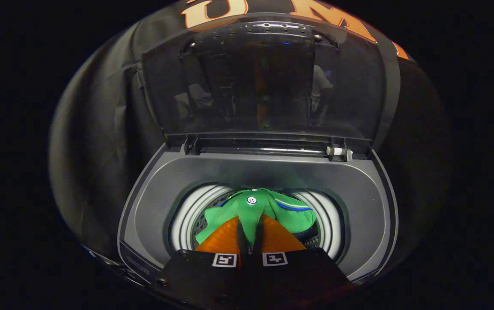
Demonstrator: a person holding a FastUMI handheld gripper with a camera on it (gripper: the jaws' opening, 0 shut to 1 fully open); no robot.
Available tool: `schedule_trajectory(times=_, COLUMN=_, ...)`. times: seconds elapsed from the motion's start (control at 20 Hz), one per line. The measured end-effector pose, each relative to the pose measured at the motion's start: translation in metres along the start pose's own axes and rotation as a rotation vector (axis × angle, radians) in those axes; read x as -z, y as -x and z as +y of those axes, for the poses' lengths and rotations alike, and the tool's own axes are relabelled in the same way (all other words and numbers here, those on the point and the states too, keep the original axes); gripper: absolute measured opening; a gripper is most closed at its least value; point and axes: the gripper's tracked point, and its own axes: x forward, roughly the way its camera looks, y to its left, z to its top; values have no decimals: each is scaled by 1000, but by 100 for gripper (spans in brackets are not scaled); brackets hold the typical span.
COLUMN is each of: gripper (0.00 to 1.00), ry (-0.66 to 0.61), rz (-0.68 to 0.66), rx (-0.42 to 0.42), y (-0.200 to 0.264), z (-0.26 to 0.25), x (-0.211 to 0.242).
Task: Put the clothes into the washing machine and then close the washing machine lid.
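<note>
Gripper [249, 234]: jaws pinched shut on green buttoned cloth garment [255, 209], held over grey top-loading washing machine's drum [186, 215]; release centrally, clear of rim; tinted lid [264, 82] upright, far side

dim booth | glare on lid [268, 77] | fisheye-bent edges | sharp centre

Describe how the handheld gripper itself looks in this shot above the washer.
The gripper has two broad, wedge-shaped fingers that taper toward their tips. Behind them is a dark, blocky body with a small screw near its corner. Two square black-and-white tags sit side by side on the body's front edge, one behind each finger. No cables or sleeve can be seen.
</note>
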Motion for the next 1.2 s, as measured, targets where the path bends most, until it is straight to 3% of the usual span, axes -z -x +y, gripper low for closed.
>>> schedule_trajectory(times=0.15, gripper=11, ry=-36, rz=6, rx=21, y=-2, z=-6, x=-3)
schedule_trajectory(times=0.4, gripper=100, ry=4, rz=61, rx=41, y=3, z=-9, x=7)
schedule_trajectory(times=1.0, gripper=99, ry=-41, rz=87, rx=36, y=18, z=-6, x=18)
schedule_trajectory(times=1.2, gripper=99, ry=-52, rz=-2, rx=24, y=50, z=-4, x=-8)
